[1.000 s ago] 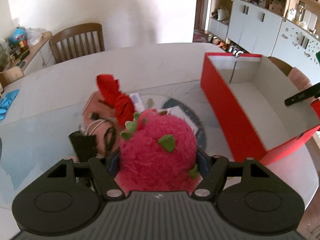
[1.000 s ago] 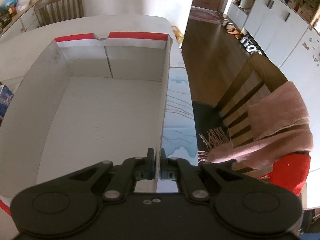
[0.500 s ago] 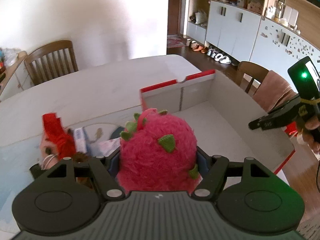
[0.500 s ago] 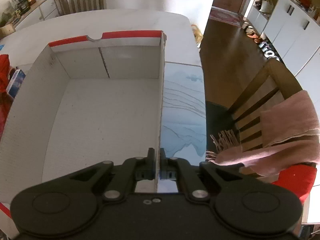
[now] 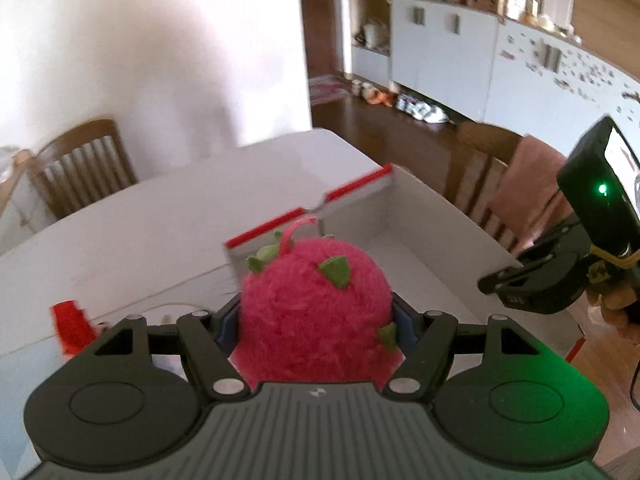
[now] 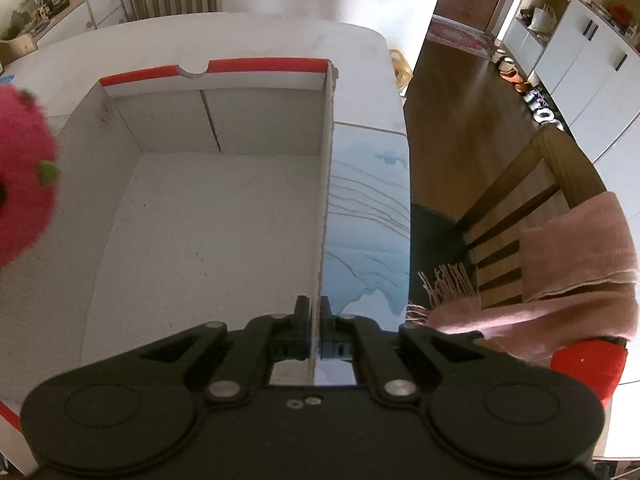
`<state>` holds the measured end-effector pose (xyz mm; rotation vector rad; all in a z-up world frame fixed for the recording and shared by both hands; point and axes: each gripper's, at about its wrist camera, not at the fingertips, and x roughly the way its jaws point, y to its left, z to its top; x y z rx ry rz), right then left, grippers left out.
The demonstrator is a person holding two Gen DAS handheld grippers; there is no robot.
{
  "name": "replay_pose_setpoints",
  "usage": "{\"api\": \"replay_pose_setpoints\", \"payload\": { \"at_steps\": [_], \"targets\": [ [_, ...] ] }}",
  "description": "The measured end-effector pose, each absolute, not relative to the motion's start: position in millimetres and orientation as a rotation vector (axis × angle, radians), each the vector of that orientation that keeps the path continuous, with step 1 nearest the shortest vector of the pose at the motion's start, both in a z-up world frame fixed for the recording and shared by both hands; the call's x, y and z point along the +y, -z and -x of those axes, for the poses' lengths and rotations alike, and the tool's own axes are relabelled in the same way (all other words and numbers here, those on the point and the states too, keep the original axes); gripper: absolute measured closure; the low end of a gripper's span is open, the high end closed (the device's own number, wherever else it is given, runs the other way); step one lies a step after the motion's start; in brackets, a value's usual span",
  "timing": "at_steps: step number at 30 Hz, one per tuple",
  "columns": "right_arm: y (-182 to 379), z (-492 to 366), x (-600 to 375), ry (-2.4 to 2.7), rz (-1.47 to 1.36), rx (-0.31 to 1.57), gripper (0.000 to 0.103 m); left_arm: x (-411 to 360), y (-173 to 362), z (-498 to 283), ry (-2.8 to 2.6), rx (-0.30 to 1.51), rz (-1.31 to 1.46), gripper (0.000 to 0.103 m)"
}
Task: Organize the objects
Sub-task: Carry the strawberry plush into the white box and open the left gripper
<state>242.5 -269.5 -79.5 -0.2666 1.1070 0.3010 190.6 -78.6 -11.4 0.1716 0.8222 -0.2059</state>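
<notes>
My left gripper (image 5: 316, 316) is shut on a fuzzy pink strawberry plush (image 5: 316, 312) with green felt leaves, held above the near left side of the red box (image 5: 420, 240). The plush also shows at the left edge of the right wrist view (image 6: 22, 176), over the box's left wall. The box (image 6: 192, 216) has red outer walls, a white inside and holds nothing. My right gripper (image 6: 314, 310) is shut on the box's right wall (image 6: 326, 184), one finger on each side. The right gripper also shows in the left wrist view (image 5: 532, 280).
A red cloth item (image 5: 72, 322) lies on the white table (image 5: 160, 216) left of the box. A wooden chair with a pink scarf (image 6: 568, 264) stands right of the table. Another chair (image 5: 80, 168) stands at the far side. Cabinets line the back wall.
My left gripper has carried the plush right and up, from above the pile of items on the table to over the box's left side. My right gripper has kept its hold on the box wall.
</notes>
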Motion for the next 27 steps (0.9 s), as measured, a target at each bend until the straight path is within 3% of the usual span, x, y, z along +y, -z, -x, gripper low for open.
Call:
{"api": "replay_pose_setpoints", "payload": {
  "at_steps": [15, 27],
  "targets": [
    [77, -242, -270, -0.273, 0.27, 1.113, 0.102, -122, 88, -229, 0.295, 1.031, -0.319, 0.031],
    [75, -242, -271, -0.281, 0.279, 1.111, 0.102, -126, 105, -233, 0.307, 1.088, -0.341, 0.026]
  ]
}}
